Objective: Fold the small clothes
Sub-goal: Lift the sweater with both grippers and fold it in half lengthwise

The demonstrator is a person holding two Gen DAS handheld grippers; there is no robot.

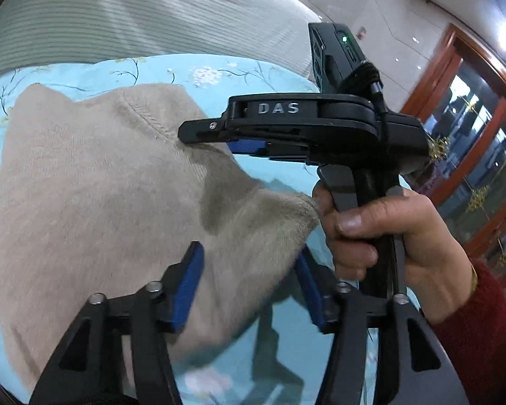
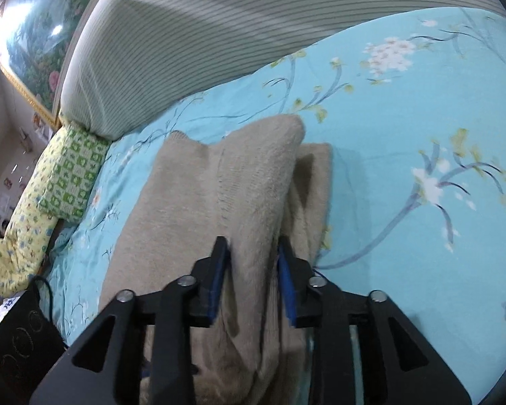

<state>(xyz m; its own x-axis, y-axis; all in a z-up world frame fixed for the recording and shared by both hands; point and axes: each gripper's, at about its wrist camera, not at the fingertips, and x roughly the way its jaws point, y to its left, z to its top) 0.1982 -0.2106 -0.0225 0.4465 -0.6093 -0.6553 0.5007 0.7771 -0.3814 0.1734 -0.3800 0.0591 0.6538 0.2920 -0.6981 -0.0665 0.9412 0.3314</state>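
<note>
A beige knit sweater lies folded on a turquoise flowered bed sheet. My left gripper stands open over the sweater's near right corner; cloth lies loosely between its blue pads. A hand in a dark red sleeve holds my right gripper low over the sweater's far edge. In the right wrist view a raised fold of the sweater runs lengthwise between the fingers of the right gripper. Its jaws stand apart, with the cloth filling the gap between them.
A grey striped quilt lies along the far side of the sheet. A green and yellow patterned pillow and a black device sit to the left. A wooden-framed glass door stands at the right.
</note>
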